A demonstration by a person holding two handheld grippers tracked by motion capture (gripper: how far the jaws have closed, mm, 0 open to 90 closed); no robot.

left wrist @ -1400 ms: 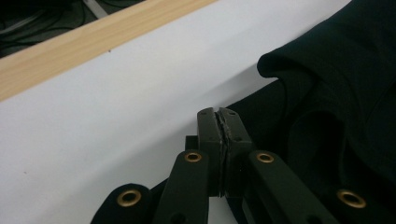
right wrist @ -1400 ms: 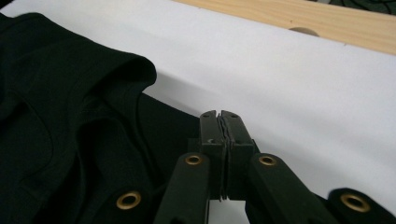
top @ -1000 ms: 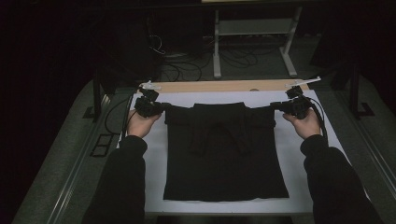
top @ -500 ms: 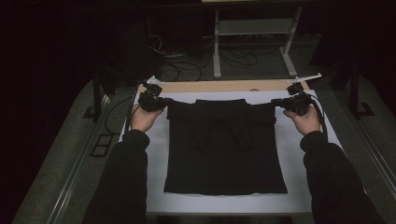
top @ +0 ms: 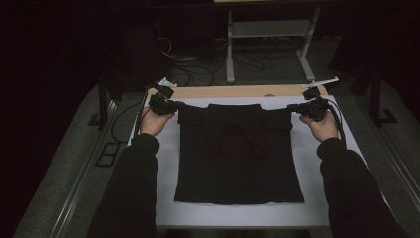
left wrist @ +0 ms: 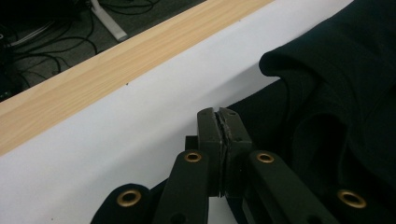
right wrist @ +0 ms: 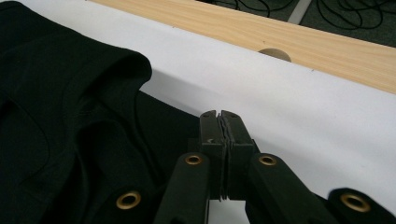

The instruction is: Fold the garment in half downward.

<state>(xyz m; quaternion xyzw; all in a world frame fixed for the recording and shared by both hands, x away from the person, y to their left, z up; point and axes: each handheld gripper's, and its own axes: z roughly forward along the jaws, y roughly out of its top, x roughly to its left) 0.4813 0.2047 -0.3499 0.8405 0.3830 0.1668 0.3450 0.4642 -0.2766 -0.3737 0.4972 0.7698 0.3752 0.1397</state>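
Observation:
A black garment [top: 240, 158] lies flat on a white sheet [top: 329, 198], its collar end toward the far edge. My left gripper [top: 175, 105] is shut on the garment's far left corner, and my right gripper [top: 292, 107] is shut on the far right corner. In the left gripper view the jaws [left wrist: 219, 116] are pressed together with a thin edge of cloth between the pads, and folded black fabric [left wrist: 345, 93] lies to the right. In the right gripper view the jaws [right wrist: 219, 116] pinch the cloth the same way, with the fabric [right wrist: 60, 93] to the left.
A light wooden strip [top: 237, 91] of table runs beyond the sheet, with a round plug [right wrist: 275, 54] in it. Past the table, cables [top: 198, 69] lie on the dark floor beside a grey metal stand [top: 270, 29]. The person's dark sleeves reach in from the bottom.
Both grippers have drawn the garment a little toward the far edge; its near hem has slid away from the person. The left hand moved more than the right.

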